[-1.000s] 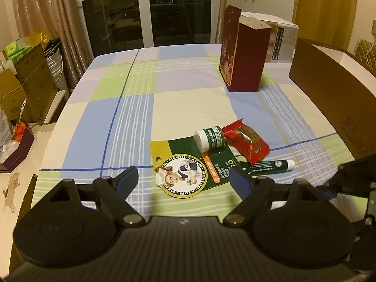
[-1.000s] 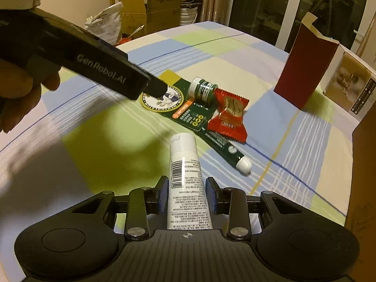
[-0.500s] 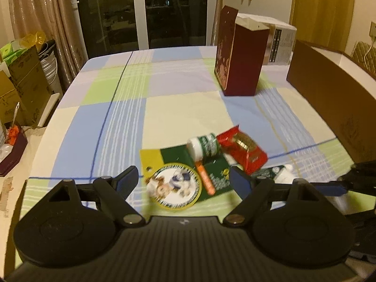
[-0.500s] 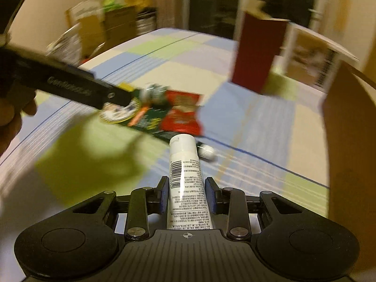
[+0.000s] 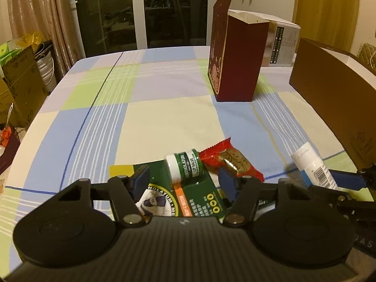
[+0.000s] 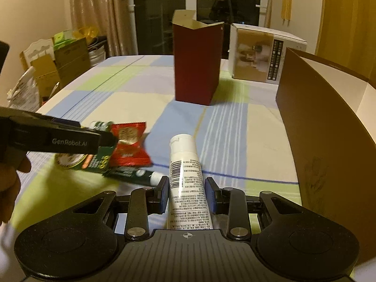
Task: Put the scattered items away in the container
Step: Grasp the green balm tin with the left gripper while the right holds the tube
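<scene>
My left gripper hovers low over a green Mentholatum card with a small lip salve jar on it. Its jaws are closing, the card and jar lie between them, and the pads do not press on anything. A red snack packet lies just right of the jar. A dark green tube lies beside the card. My right gripper is shut on a white tube, held above the cloth near the big brown box. The white tube also shows at the right of the left wrist view.
A tall dark red box stands open-topped in the middle of the checked tablecloth, with a white printed carton behind it. Cardboard boxes crowd the floor past the left table edge. A hand holds the left gripper.
My left gripper has moved forward and down over the green card, and its jaws have narrowed. The right gripper has rolled and swung toward the brown box, still holding the white tube.
</scene>
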